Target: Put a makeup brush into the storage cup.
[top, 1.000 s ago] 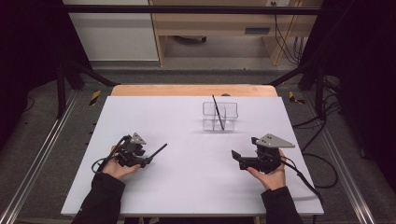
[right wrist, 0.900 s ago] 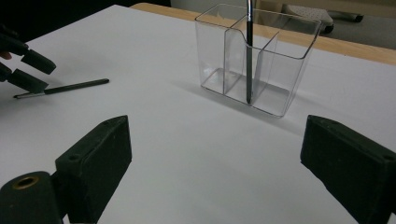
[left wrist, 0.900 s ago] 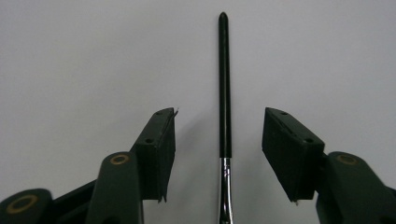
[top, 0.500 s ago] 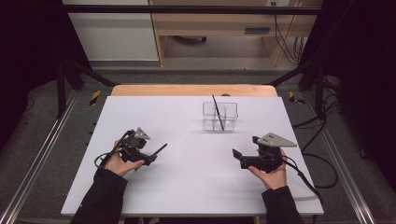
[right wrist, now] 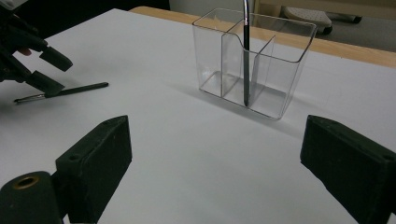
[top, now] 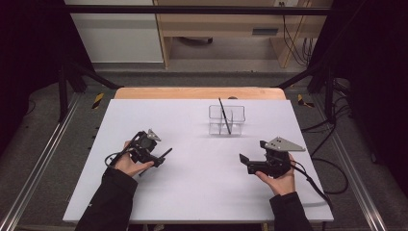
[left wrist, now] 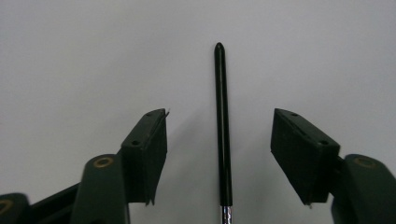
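left tongs wide open, straddling loose pen flat on bench, well left of clear holder. no grip yet. one pen already in holder. my right tongs open, empty. grasp, transfer remain.

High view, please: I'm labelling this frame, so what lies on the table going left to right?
Left claw over a black pen → clear two-compartment holder with another pen standing in it → right claw.
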